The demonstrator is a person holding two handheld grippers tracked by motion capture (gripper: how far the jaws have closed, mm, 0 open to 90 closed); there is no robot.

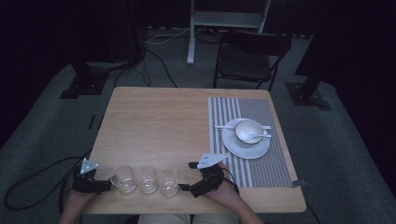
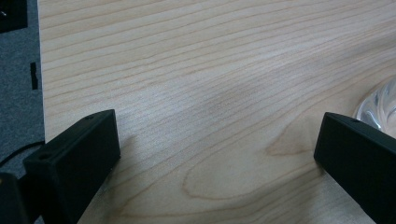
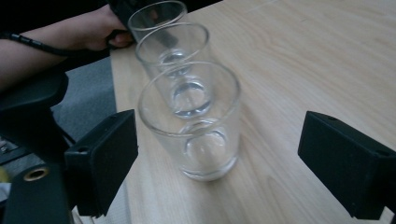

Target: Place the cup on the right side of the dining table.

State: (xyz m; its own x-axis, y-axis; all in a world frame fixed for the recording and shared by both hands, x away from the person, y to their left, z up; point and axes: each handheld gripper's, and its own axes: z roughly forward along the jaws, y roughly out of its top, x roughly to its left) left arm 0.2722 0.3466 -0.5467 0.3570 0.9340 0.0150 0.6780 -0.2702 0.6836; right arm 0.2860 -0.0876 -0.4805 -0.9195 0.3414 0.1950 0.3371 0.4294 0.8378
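The table [image 1: 159, 121] is a light wooden top and serves as the reference for all positions below. A striped placemat [image 1: 261, 163] covers the table's right portion. On the far half of the placemat sits a white plate [image 1: 243, 148] carrying a white bowl [image 1: 247, 129], with a spoon [image 1: 262, 136] resting in the bowl and a pair of chopsticks [image 1: 224, 126] laid across the plate's far rim. A black chair [image 1: 250, 58] stands beyond the table's far edge.

Three clear glasses stand upright in a row along the table's near edge, close together. The left glass [image 1: 123, 178] is just beside the left gripper [image 1: 106, 185]. The middle glass [image 1: 147, 179] stands between the other two. The right glass [image 1: 168, 181] is just beside the right gripper [image 1: 186, 176].

The left gripper rests at the table's near left corner. Its jaws are spread wide over bare wood, and in the left gripper view the edge of the left glass [image 2: 380, 105] appears just beyond the right-hand jaw, not between the jaws.

The right gripper [image 3: 219, 158] points along the row from the right. Its jaws are spread wide, one on each side of the right glass [image 3: 194, 121], and neither touches it.
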